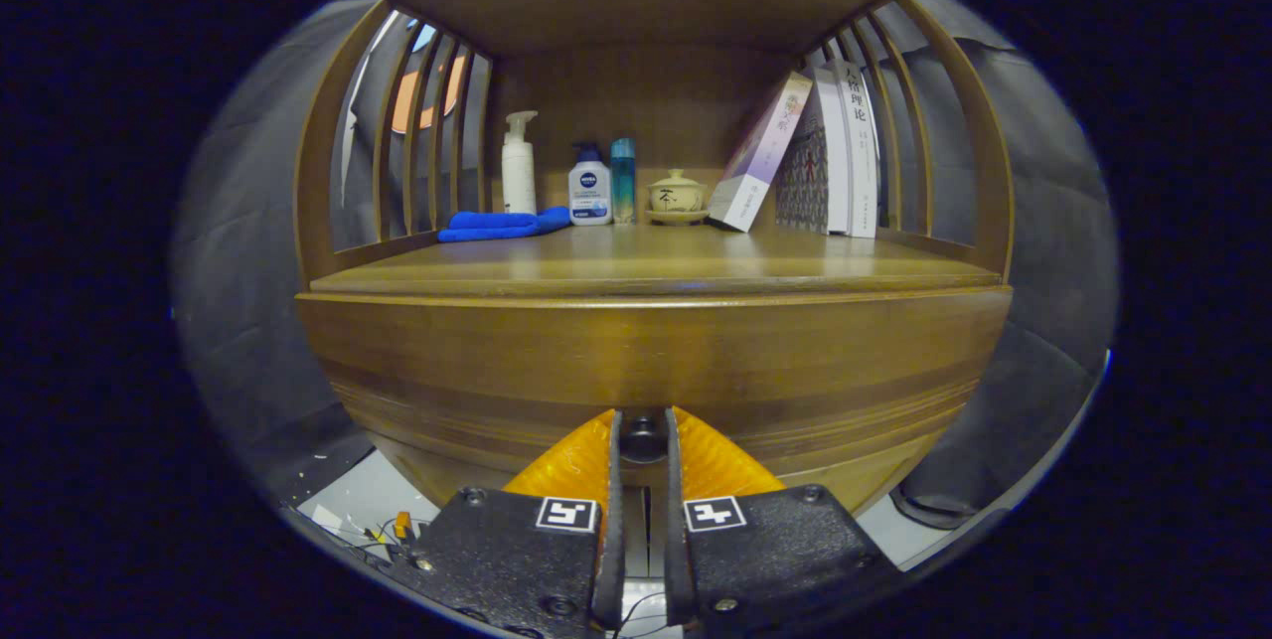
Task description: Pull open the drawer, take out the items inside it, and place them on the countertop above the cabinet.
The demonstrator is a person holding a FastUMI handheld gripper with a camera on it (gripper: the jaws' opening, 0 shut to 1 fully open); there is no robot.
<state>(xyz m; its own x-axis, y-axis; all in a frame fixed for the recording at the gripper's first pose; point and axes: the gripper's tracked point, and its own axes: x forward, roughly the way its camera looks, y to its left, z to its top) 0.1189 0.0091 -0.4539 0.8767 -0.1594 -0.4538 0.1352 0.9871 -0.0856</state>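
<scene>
At the bottom of the gripper view, the gripper [643, 435] nearly closed, its two fingers [608, 480] pressed in on either side of a small dark round knob [643, 438] on the drawer [646, 361] front. Only a narrow gap between the fingers, taken up by the knob; both fingers seemingly touching it. Drawer front a broad band of brown wood, right up against the fingertips, apparently flush with the cabinet, so closed or barely opened. Nothing of the drawer's inside to be seen.

Just above the drawer, the countertop [656, 266], a smooth wooden shelf under a wooden roof, with slatted sides left and right. Along the back of it, from left to right: a folded blue cloth [502, 225] lying flat, a white pump bottle [518, 167] upright behind the cloth, a white and blue lotion bottle [589, 187], a slim teal bottle [622, 180] just beside it, a small cream lidded teapot [677, 194] on a saucer, and several books [825, 157], one leaning against the upright others.
</scene>
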